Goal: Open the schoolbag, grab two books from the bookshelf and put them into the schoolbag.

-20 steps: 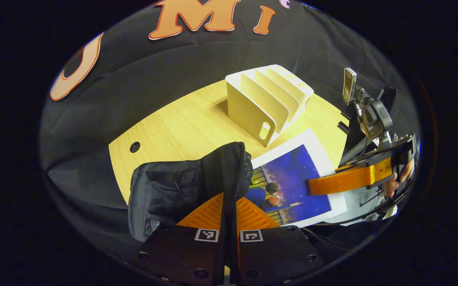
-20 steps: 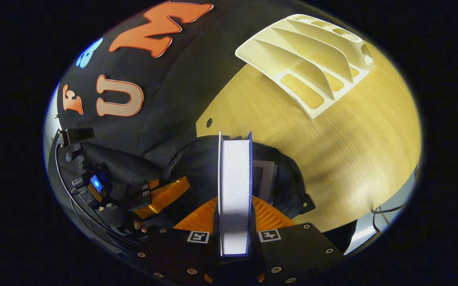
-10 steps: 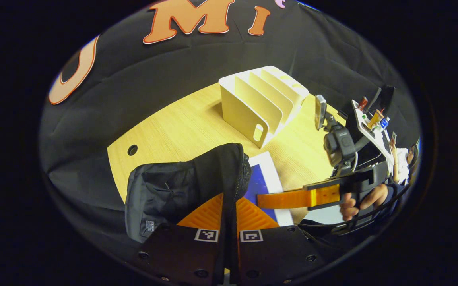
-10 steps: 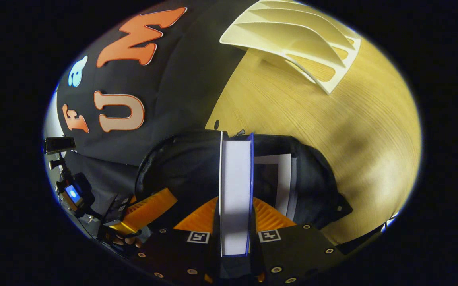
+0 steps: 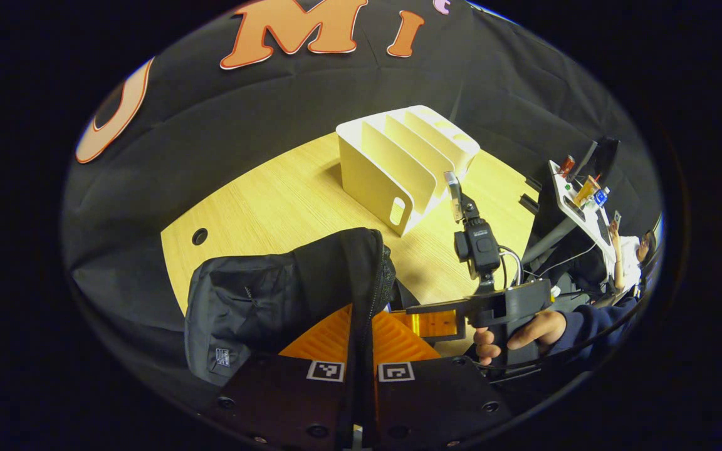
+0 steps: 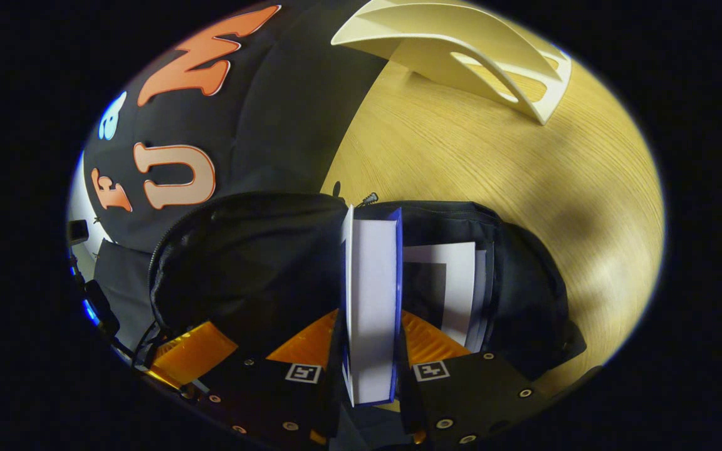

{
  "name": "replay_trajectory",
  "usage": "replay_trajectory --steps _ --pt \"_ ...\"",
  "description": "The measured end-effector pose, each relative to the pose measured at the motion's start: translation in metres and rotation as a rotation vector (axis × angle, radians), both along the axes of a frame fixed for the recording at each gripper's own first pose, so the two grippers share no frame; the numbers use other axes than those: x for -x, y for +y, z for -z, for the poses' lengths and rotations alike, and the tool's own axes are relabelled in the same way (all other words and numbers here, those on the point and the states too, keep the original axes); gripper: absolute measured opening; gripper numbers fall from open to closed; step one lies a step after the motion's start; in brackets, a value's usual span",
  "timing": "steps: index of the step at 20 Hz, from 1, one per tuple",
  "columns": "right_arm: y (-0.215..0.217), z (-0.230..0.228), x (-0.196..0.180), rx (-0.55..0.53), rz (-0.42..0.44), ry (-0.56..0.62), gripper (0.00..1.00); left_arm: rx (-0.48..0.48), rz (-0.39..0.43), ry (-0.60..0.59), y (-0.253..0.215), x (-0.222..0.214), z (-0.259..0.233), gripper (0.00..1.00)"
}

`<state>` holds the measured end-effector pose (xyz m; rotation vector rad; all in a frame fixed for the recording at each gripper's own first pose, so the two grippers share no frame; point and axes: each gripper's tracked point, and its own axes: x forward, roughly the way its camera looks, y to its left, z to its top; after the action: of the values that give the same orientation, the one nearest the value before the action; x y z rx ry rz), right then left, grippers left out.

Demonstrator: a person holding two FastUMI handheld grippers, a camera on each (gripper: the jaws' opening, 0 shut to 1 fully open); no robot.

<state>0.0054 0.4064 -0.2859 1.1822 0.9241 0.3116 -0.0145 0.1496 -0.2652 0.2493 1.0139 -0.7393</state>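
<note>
Right gripper view has the right tongs [image 6: 370, 341] clamped on a book [image 6: 371, 300] held edge-up, its long axis running straight ahead into the open mouth of the bag [image 6: 261, 263], where another book [image 6: 455, 282] already lies just beside it. Left gripper view shows the left tongs [image 5: 361, 341] closed on the bag's zipper rim [image 5: 381, 275], holding the mouth open on the desk [image 5: 286, 200]. The right hand is the one placed to push the book down and forward.
</note>
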Motion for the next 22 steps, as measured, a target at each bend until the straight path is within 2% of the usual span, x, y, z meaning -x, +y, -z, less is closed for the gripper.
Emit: replay_trajectory --steps 1,5,8,10,12,13,17,18,20,22 --pt "-0.002 0.003 0.0 0.032 -0.014 0.01 0.4 0.004 -0.016 0.005 -0.002 0.002 -0.001 0.06" --pt "-0.021 0.022 0.011 0.232 -0.136 0.035 0.59 -0.005 -0.067 0.012 -0.004 0.002 0.001 0.06" --pt "-0.044 0.012 0.014 0.287 -0.179 0.002 0.86 -0.013 -0.12 0.033 -0.007 0.006 0.0 0.06" --pt "-0.071 0.015 0.016 0.357 -0.191 -0.01 0.94 -0.017 -0.148 0.045 -0.011 0.008 0.001 0.06" --pt "-0.103 0.016 0.017 0.444 -0.201 -0.029 0.98 -0.027 -0.161 0.044 -0.013 0.008 0.001 0.11" --pt "-0.119 0.013 0.017 0.482 -0.201 -0.043 0.98 -0.027 -0.17 0.047 -0.014 0.009 0.003 0.17" --pt "-0.184 0.0 0.018 0.593 -0.185 -0.085 0.98 -0.029 -0.204 0.053 -0.022 0.011 0.004 0.26" --pt "-0.196 -0.002 0.022 0.598 -0.194 -0.074 0.98 -0.033 -0.213 0.058 -0.023 0.012 0.003 0.34" --pt "-0.221 -0.013 0.027 0.609 -0.183 -0.077 0.99 -0.013 -0.243 0.07 -0.031 0.016 0.002 0.42" --pt "-0.247 -0.025 0.025 0.648 -0.163 -0.111 0.98 0.061 -0.259 0.08 -0.053 0.015 -0.003 0.52"
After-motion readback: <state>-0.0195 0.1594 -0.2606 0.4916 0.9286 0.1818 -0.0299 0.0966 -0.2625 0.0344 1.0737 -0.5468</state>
